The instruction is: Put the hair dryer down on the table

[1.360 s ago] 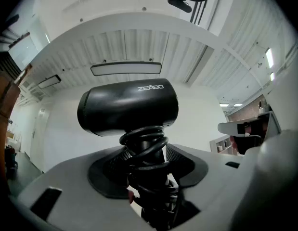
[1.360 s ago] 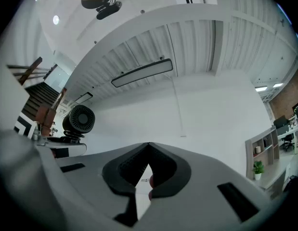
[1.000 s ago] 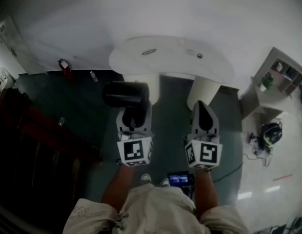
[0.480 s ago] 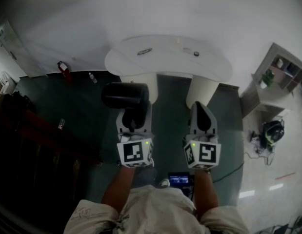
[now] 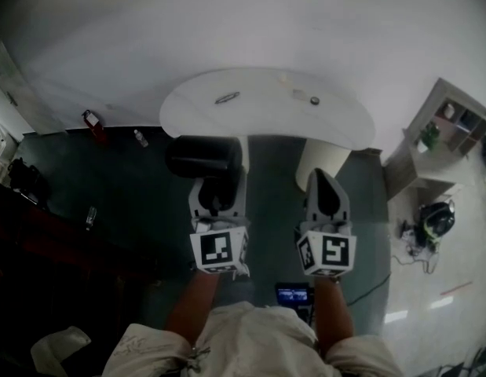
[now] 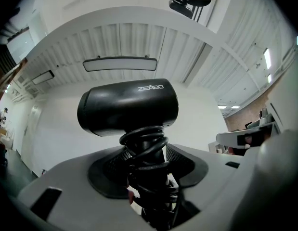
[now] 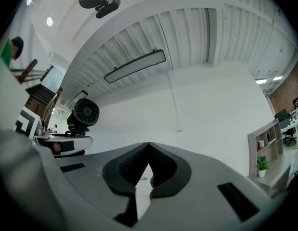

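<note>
A black hair dryer with its cord wound round the handle stands upright in my left gripper, whose jaws are shut on that handle. The dryer's barrel lies crosswise above the jaws. It hangs in the air just short of the near edge of the white oval table. My right gripper is beside it to the right, shut with nothing in it; the fingertips meet in the right gripper view. From there the dryer shows at the left.
On the table lie a small oval thing and a small dark item. A thick white table leg stands under it. A shelf unit is at the right, dark furniture at the left.
The table has come lower and nearer in the head view, so the dryer and both grippers now lie close to its front edge. Both grips are unchanged.
</note>
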`<state>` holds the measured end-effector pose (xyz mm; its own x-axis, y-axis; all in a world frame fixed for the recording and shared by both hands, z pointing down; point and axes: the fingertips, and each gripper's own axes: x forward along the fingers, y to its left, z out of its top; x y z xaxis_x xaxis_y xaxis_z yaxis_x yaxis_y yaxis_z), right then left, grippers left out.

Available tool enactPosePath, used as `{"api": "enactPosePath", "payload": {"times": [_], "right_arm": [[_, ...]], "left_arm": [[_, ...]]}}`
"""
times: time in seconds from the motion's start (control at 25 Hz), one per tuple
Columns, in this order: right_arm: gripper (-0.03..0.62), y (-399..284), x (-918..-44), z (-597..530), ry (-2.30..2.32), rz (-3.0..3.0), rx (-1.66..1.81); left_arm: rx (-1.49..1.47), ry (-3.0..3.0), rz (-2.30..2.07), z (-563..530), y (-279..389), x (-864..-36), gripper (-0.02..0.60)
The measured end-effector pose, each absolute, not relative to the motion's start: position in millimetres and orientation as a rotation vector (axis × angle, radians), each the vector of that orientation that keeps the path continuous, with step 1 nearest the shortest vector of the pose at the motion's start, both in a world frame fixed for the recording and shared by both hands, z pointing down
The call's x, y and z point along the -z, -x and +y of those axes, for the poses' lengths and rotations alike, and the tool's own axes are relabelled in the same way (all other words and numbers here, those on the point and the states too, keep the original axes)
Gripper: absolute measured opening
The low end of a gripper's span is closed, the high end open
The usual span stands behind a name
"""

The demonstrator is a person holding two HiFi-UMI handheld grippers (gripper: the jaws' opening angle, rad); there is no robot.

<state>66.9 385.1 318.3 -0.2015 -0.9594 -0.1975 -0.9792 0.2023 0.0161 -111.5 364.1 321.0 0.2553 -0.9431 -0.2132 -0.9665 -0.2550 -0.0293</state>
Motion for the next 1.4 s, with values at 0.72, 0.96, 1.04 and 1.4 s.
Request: {"api": "enactPosePath", "payload": {"times": [0.72,0.96,1.04,1.4], "right_arm": [[-0.003,1,-310,218,1.927,2.308,-0.24],[-0.003,2,-322,182,1.921,2.322,-0.209],[-0.003,-1,-328,168,1.913,2.328,-0.208],[-0.003,-54,-330,69,1.882,2.334,-0.184]], "left_arm": [[-0.274,2.393,1.805,193,179,-310,0.229],[-0.257,2.394,1.797,160,177,-316,0.229],[-0.261,2.386,1.802,148,172,-319,0.229],[-0.251,2.347,1.843,56,128,-318,0.229]]}}
